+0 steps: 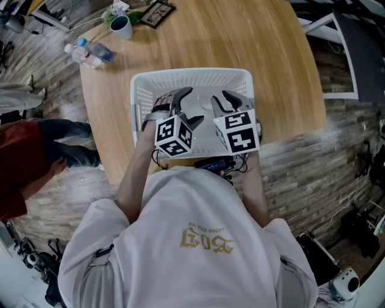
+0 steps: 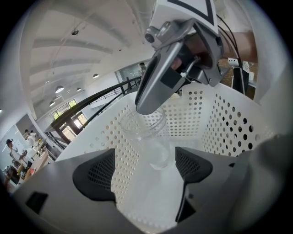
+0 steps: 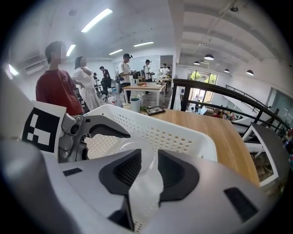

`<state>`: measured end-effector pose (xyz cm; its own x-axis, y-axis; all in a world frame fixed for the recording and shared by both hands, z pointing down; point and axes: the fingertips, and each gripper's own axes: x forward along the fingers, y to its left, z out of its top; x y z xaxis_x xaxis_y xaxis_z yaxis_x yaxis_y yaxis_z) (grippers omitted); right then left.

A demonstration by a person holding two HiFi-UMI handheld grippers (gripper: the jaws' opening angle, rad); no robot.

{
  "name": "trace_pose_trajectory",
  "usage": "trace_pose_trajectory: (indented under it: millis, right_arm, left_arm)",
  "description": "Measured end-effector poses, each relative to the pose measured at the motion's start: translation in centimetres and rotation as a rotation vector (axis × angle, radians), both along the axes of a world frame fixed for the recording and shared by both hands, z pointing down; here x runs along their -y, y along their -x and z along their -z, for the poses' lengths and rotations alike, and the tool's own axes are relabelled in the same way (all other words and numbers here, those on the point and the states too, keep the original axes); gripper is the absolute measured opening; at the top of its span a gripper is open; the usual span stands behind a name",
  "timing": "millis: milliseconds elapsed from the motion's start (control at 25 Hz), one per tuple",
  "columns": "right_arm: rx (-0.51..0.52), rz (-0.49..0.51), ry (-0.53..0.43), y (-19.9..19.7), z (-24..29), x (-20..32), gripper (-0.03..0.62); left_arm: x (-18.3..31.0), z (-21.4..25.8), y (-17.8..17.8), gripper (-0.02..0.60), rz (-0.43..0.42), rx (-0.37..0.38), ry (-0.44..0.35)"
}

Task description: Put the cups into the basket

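Observation:
A white perforated basket [image 1: 192, 75] stands on the round wooden table [image 1: 252, 42], and both grippers reach down into it. A clear plastic cup [image 2: 149, 137] hangs tilted inside the basket, its rim at the tip of one right finger [image 2: 158, 82]. In the right gripper view the cup [image 3: 139, 147] has its wall in the narrow gap of my right gripper [image 3: 149, 167], which is shut on it. My left gripper [image 2: 144, 169] stands open a short way from the cup, with nothing between its pads. From above, the left gripper [image 1: 191, 107] and right gripper [image 1: 219, 102] sit side by side.
At the table's far left stand a teal mug [image 1: 121, 26], a lying water bottle [image 1: 90, 53] and a dark picture frame [image 1: 157, 13]. A person in red [image 1: 18, 162] sits beside the table on the left. Several people stand in the room beyond.

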<state>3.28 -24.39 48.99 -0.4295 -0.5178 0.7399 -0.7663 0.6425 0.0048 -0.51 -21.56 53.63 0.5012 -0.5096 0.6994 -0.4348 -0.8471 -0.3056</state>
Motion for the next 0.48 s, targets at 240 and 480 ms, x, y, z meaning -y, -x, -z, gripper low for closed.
trace_pose_trajectory:
  millis: [240,480]
  right_arm:
    - [0.014,-0.010,0.000,-0.23,0.04,-0.12,0.101]
    - [0.025,-0.020,-0.020,-0.30,0.51,-0.27,0.101]
  left_arm:
    - [-0.26,0.03,-0.19,0.410,0.019,-0.016,0.011]
    - [-0.60,0.37,-0.01,0.410,0.033,-0.026,0.005]
